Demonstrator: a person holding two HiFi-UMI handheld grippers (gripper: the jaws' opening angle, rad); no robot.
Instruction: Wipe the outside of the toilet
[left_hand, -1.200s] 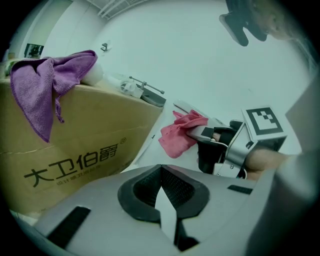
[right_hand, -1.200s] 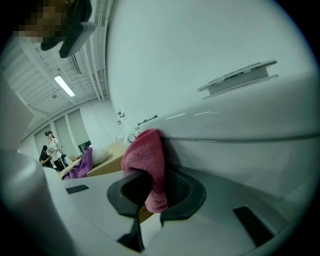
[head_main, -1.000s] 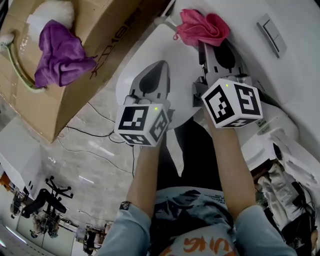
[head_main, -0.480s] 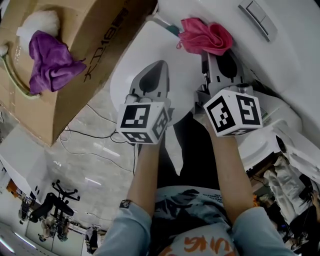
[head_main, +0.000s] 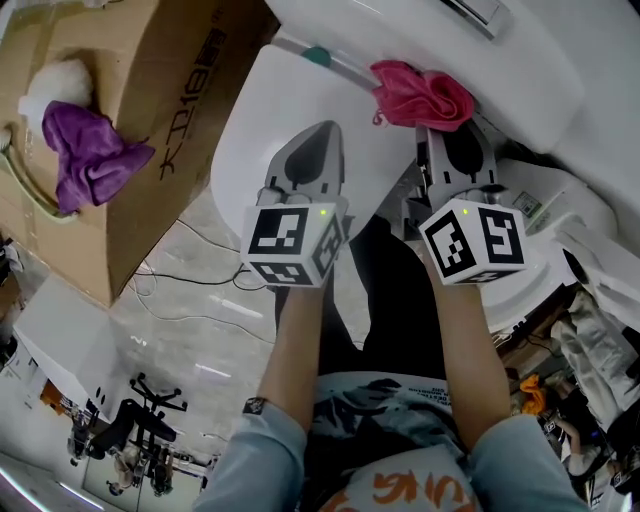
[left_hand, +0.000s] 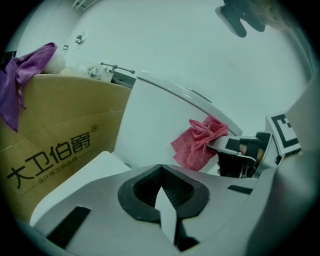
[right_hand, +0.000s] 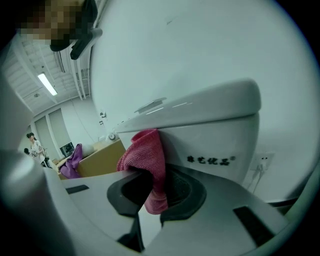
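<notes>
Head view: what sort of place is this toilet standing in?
Probably a lab or workshop hall, not a home bathroom: the toilet stands beside a printed cardboard box, loose cables trail over the floor, and an office chair stands farther off.

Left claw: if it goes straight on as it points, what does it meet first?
Most likely the tank front. The shut, empty left claw points at it, left of the cloth. Depth is hard to judge.

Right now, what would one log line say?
step: wiping tank | right gripper: shut on cloth, cloth against tank | left gripper: shut, empty, over lid
</notes>
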